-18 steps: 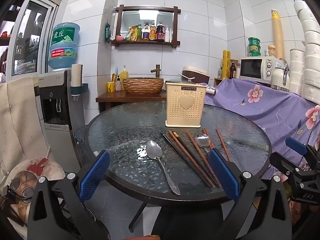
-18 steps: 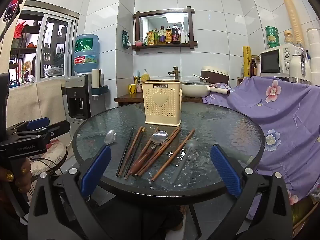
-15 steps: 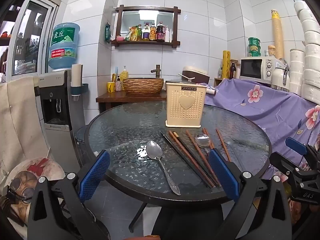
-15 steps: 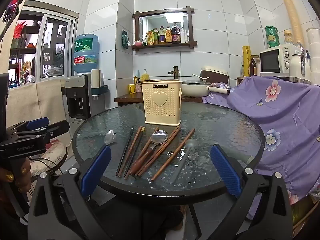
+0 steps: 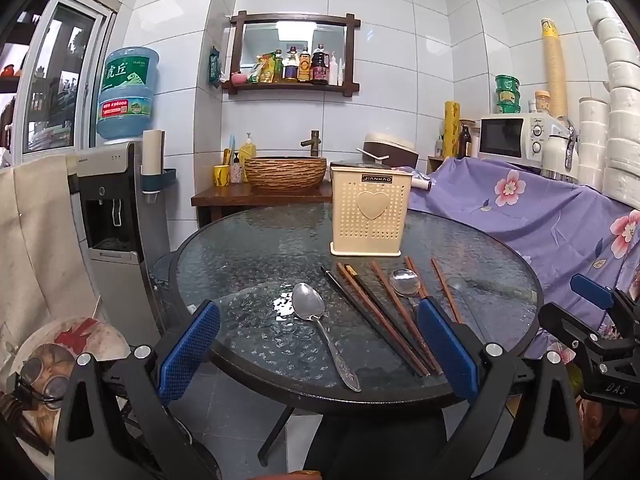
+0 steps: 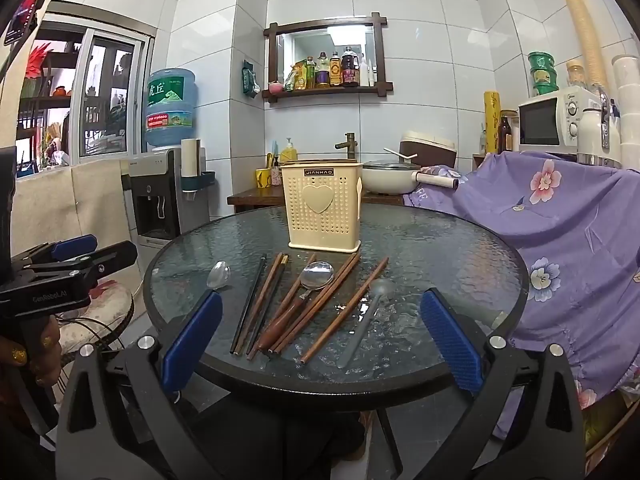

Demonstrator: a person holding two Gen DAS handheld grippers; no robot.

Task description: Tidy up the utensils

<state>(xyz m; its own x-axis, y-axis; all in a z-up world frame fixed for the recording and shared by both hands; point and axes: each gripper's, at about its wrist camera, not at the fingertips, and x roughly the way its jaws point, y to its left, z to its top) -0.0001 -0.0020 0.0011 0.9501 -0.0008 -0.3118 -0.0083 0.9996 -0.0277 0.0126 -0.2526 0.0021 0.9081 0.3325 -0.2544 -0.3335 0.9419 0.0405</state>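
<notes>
Chopsticks (image 6: 276, 300) and spoons (image 6: 316, 276) lie loose on the counter (image 6: 460, 248) before the cream holder (image 6: 322, 212); left tool (image 5: 320, 344) and right tool (image 6: 316, 340) gape wide, seemingly empty.

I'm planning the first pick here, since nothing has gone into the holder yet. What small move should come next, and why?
Probably ease the left gripper forward and down over the metal spoon. Both grippers are open and empty, that spoon lies alone between the left fingers, apart from the chopsticks, and the cream holder stands just behind.
</notes>
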